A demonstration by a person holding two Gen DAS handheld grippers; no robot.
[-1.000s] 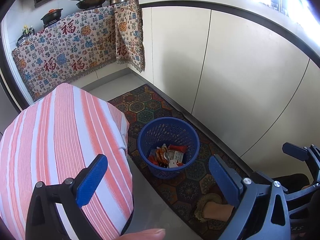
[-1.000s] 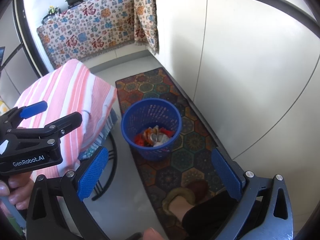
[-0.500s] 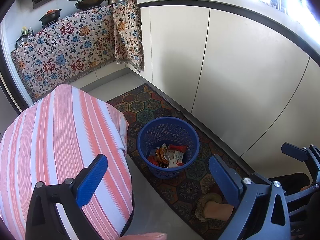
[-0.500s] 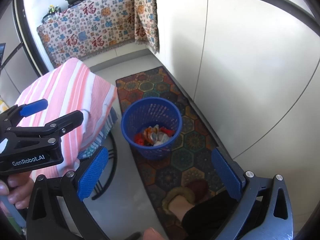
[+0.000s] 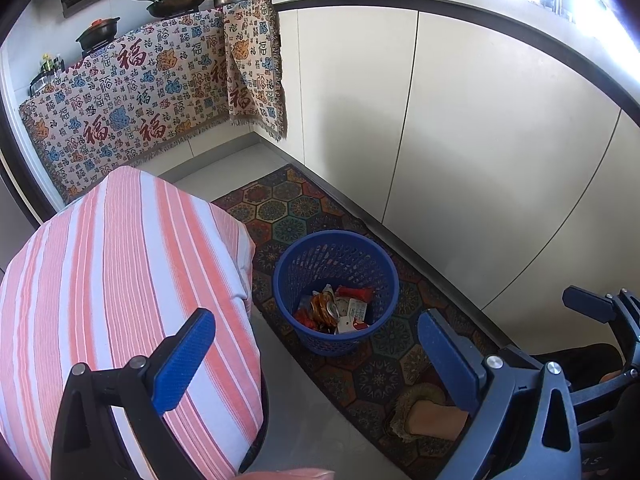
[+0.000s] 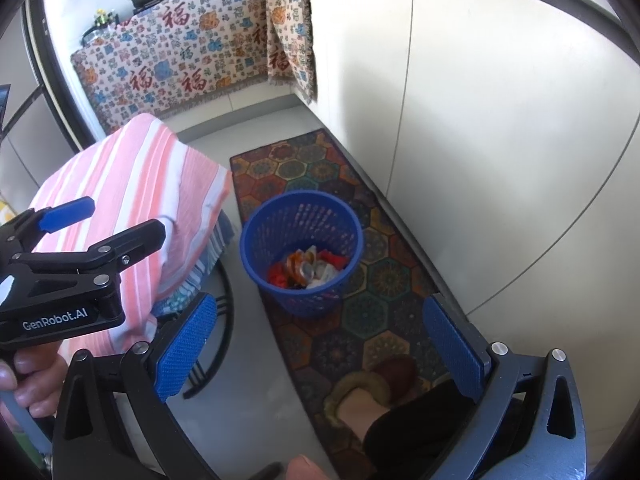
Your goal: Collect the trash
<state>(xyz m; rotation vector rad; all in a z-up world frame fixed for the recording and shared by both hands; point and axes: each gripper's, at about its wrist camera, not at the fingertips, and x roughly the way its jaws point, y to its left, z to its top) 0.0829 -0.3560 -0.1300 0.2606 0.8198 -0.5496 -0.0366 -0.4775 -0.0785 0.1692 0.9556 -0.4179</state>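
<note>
A blue plastic basket (image 5: 336, 292) (image 6: 302, 248) stands on a patterned rug, holding crumpled wrappers, a can and a small carton (image 5: 336, 312) (image 6: 308, 268). My left gripper (image 5: 316, 360) hovers high above the floor near the basket, open, with nothing between its blue pads. My right gripper (image 6: 316, 348) hangs open and empty over the rug, the basket ahead of it. In the right wrist view the left gripper's body (image 6: 64, 272) shows at the left, held by a hand (image 6: 28, 380).
A table draped in a pink-and-white striped cloth (image 5: 112, 300) (image 6: 132, 192) stands left of the basket. White cabinet doors (image 5: 480, 152) run along the right. A patterned cloth (image 5: 140, 100) hangs over the stove counter. A slippered foot (image 6: 360, 396) rests on the rug (image 6: 320, 168).
Both views shifted only slightly; the grippers stayed open and empty and the basket stayed in place.
</note>
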